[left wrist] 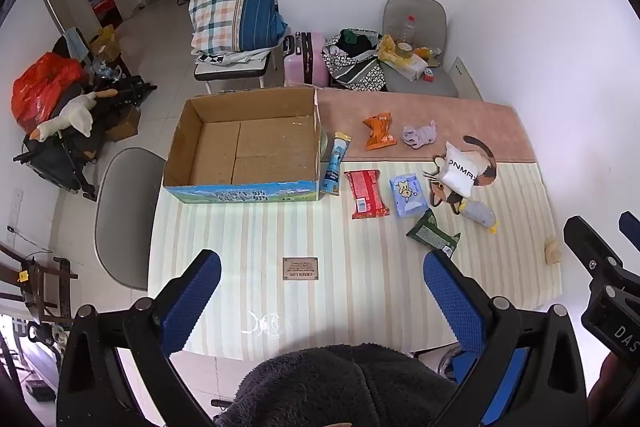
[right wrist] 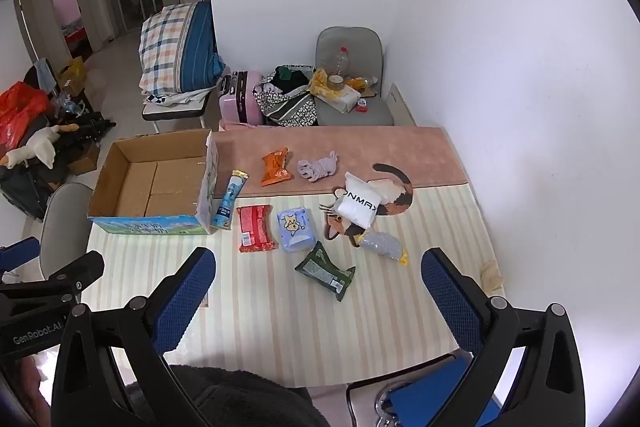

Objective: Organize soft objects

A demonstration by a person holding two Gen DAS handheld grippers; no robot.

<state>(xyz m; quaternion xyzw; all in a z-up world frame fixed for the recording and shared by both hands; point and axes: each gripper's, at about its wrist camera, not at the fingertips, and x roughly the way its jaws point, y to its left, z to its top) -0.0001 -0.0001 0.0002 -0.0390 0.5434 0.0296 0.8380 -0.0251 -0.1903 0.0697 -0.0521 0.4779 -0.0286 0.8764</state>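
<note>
Bare striped table [left wrist: 280,235] lies before the cardboard box [left wrist: 244,143]; packets [left wrist: 366,193] crowd its right.

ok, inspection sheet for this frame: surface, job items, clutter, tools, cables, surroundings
Surface: table under a striped cloth with a pink band at the far side.
Job's things: cardboard box open and empty; beside it lie a blue tube pack, red pack, blue tissue pack, orange bag, green pack, lilac cloth, white pouch and grey fish toy.
Clutter: small beige scrap at the right edge.
Grippers: left tool and right tool both open, holding nothing.
Cables: nothing seen.
Surroundings: grey chair loaded with oddments, pink suitcase, plaid bedding.
</note>
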